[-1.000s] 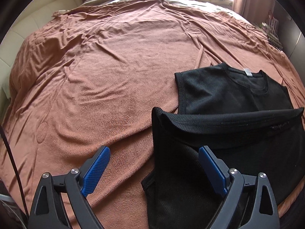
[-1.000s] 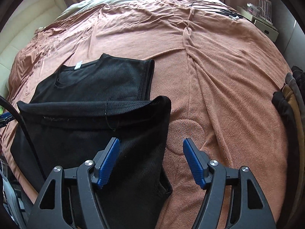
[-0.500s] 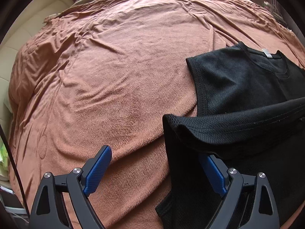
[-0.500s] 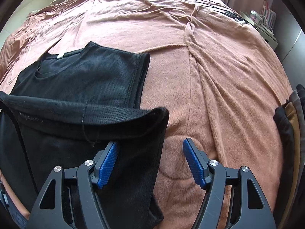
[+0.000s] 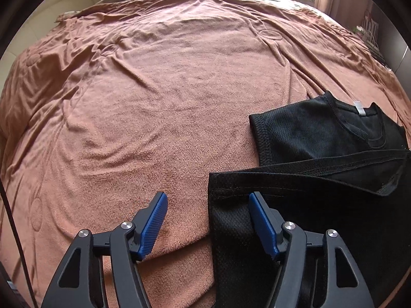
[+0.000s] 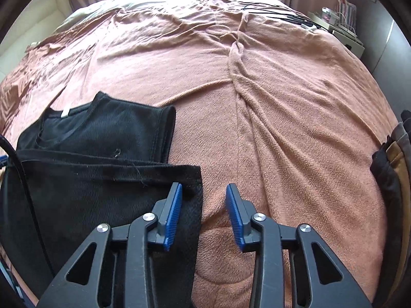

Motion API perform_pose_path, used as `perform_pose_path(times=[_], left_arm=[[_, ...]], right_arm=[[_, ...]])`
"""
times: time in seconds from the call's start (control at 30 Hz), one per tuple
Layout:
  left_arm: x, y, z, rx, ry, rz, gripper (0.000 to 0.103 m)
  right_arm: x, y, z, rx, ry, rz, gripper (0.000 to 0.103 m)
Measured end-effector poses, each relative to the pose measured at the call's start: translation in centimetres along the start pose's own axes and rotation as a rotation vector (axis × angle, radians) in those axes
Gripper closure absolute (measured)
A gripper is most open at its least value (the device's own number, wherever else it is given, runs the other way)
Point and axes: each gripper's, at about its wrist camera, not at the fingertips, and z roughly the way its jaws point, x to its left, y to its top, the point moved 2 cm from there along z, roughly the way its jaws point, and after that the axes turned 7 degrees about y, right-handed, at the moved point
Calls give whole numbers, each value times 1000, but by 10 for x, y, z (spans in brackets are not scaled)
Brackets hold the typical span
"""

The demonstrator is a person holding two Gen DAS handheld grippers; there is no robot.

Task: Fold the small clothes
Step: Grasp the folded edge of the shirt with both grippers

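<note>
On a bed spread with a brown blanket, a black mesh vest lies half-folded, its hem drawn up over the body toward the neck, collar at about 1 o'clock in the left view and 10 o'clock in the right. Each gripper straddles a lower corner of the fold. The left gripper has just been closing; its jaws stand apart, the vest's left edge between them, the right pad over cloth, the left over bare blanket. The right gripper has also just been closing and stands narrower, its left pad at the vest's right edge; neither looks clamped on the fabric yet. The vest appears light, limp and thin, likely to sag and slide once lifted, and its open mesh could snag on the ribbed pads. The doubled, stitched hem at the corners looks the firmest place to pinch, both layers together, so the fold keeps its line. A stack of clothes sits at 3 o'clock.
</note>
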Motion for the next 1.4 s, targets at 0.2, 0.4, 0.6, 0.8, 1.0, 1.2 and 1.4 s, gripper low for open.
perform_pose_path(times=[0.2,0.4,0.6,0.8,1.0,1.2,1.4], left_arm=[[0,0,7,27,-47,-32,49],[-2,2,12,33,-62,-29,50],[-6,8,12,19,-101,-14,83],[-3,14,1,-19,-70,-23,94],[5,22,-21,-82,-61,-38,95],[4,38,-39,-149,-28,-34,95],[2,55,-37,-165,-7,-22,95]], right_arm=[[-4,-4,-5,5,93,5,71],[-7,0,4,29,118,-8,71],[-12,6,13,29,140,42,80],[-16,5,-1,-19,142,49,102],[-9,7,-27,-89,123,19,102],[-3,15,-41,-145,97,14,102],[-1,28,-33,-145,81,11,102]])
